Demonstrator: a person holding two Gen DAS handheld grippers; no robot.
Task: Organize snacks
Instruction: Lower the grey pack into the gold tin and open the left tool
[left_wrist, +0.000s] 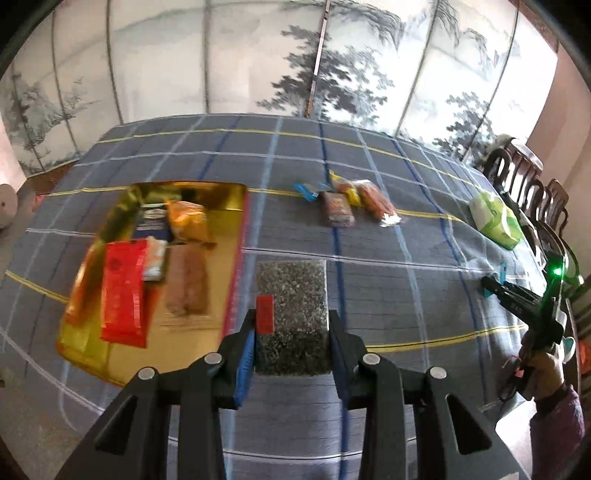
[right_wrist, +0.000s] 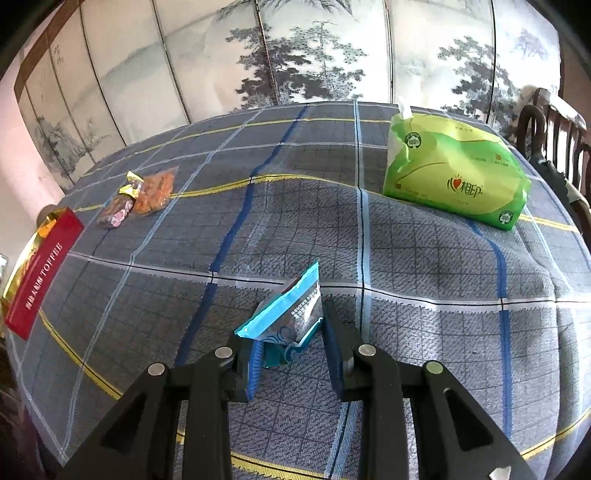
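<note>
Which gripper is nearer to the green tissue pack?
Right. The right gripper, holding a blue snack packet, sits just short of the green tissue pack. The left gripper holds a speckled packet mid-table beside the gold tray, farther away.

The left gripper (left_wrist: 291, 332) is raised, its fingers closed on a flat packet (left_wrist: 291, 314). The right gripper (right_wrist: 291, 332) is low, its fingers closed on a blue packet (right_wrist: 286, 319).
</note>
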